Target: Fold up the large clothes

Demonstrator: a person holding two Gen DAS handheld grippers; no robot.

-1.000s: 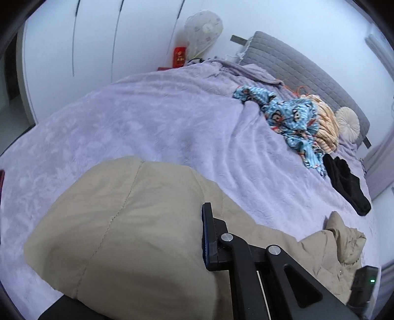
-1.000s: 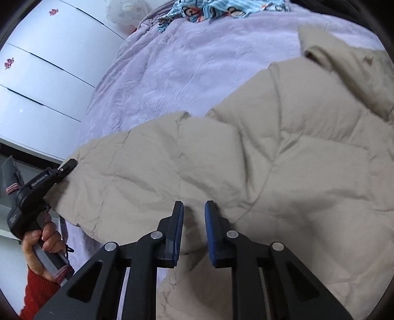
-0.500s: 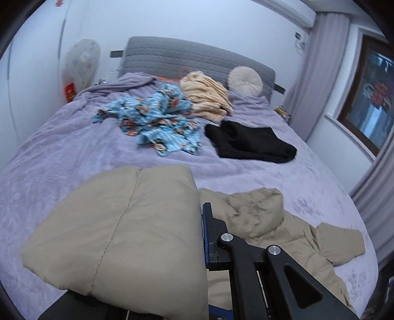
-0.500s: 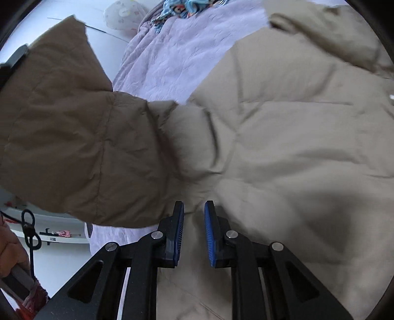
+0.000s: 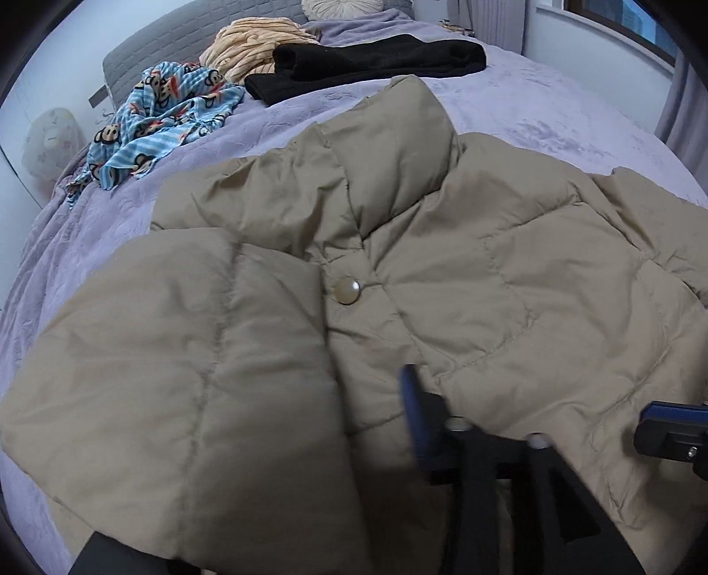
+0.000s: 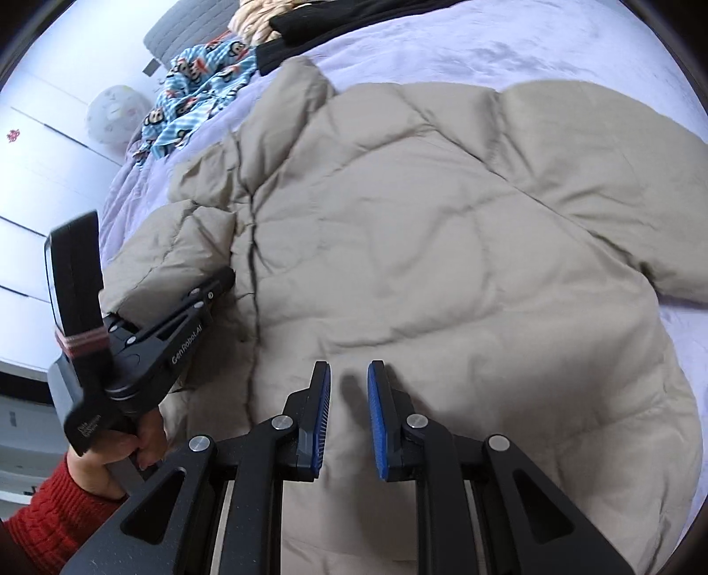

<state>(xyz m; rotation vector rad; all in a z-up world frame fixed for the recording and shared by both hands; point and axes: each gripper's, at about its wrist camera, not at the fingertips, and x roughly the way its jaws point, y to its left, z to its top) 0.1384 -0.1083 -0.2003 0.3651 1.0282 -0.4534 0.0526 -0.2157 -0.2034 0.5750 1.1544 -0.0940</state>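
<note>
A beige puffer jacket (image 5: 464, 274) lies spread on the lilac bedspread, collar up, one snap button showing. It also fills the right wrist view (image 6: 442, 247). My left gripper (image 6: 221, 283) is shut on the jacket's left sleeve (image 5: 190, 362), which is folded over the jacket's front; the sleeve hides one finger in the left wrist view. My right gripper (image 6: 347, 398) hovers just above the jacket's lower front with its jaws slightly apart and nothing between them.
A blue cartoon-print garment (image 5: 163, 115), a yellow striped garment (image 5: 252, 48) and a black garment (image 5: 376, 62) lie near the grey headboard (image 5: 177, 40). The lilac bedspread (image 5: 553, 128) surrounds the jacket. A white wardrobe (image 6: 40, 146) stands on the left.
My left gripper has carried the sleeve from the bed's left side over onto the jacket's front. My right gripper has stayed above the jacket.
</note>
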